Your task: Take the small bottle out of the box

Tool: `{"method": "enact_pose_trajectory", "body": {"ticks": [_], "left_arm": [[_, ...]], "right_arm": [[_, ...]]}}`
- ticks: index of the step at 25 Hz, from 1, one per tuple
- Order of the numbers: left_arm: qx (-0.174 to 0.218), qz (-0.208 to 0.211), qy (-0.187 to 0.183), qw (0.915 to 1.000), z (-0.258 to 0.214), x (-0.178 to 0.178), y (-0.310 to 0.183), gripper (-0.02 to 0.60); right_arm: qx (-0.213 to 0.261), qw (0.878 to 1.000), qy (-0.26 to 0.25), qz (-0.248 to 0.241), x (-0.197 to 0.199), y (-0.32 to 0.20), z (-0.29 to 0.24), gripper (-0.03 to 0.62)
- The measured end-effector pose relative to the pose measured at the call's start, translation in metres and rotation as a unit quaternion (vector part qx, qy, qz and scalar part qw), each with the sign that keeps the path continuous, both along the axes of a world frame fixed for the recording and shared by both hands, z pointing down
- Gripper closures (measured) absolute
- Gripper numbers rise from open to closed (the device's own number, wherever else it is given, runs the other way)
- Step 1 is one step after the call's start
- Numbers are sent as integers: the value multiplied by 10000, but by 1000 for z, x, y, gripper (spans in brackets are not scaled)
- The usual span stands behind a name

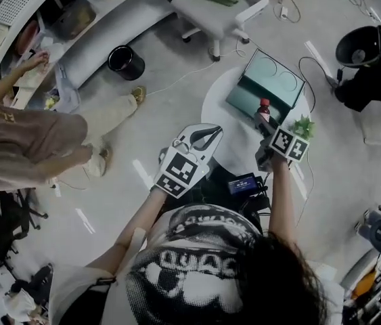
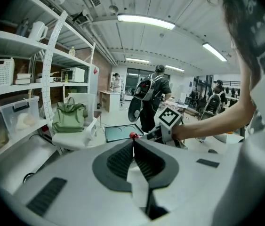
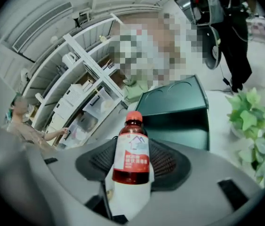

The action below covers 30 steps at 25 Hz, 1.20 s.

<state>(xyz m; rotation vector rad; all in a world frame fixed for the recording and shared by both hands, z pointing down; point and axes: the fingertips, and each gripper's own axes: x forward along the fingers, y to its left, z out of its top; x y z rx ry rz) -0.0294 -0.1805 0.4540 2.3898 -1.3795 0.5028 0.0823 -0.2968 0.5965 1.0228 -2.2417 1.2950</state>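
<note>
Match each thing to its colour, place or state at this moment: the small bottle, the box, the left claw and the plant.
Things:
1. small bottle
2. box
3. left claw
4. plant

States:
A. shut, nothing in it
B. dark green, lid open
C. light green leaves, beside the box
D. red cap, upright between the pads of the right claw

Pairs: 1-D, 2-B, 3-A, 4-C
</note>
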Motion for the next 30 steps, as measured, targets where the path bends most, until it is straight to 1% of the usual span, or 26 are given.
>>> {"method": "enact_pose_trajectory", "body": {"ticks": [4, 8, 12, 15, 19, 22, 26, 28, 30], "left_arm": [[5, 331, 20, 9995, 2, 2, 3, 568], [-4, 655, 40, 9978, 3, 0, 9, 568], [-62, 933, 31, 9956, 6, -5, 18, 568], [-117, 1205, -13, 9926, 10, -13, 32, 568], [-268, 1599, -153, 9866, 25, -29, 53, 568], [-427, 1988, -216, 9789, 40, -34, 67, 568], [-514, 2407, -266, 9689, 53, -25, 81, 568], [-492, 2520, -275, 9661, 55, -18, 83, 568], [-446, 2559, -216, 9654, 53, -10, 83, 568]], "right_arm": [[-1, 9983, -447, 374, 0, 29, -23, 370], [14, 9953, -751, 607, -5, 59, -44, 370], [104, 9927, -919, 778, -10, 82, -62, 370], [193, 9907, -940, 968, -14, 106, -72, 370], [328, 9865, -1050, 1216, -28, 135, -89, 371], [357, 9836, -1087, 1395, -33, 153, -94, 370], [292, 9828, -1032, 1502, -27, 174, -93, 370], [254, 9821, -1035, 1550, -23, 181, -92, 370], [228, 9814, -1051, 1588, -20, 187, -93, 370]]}}
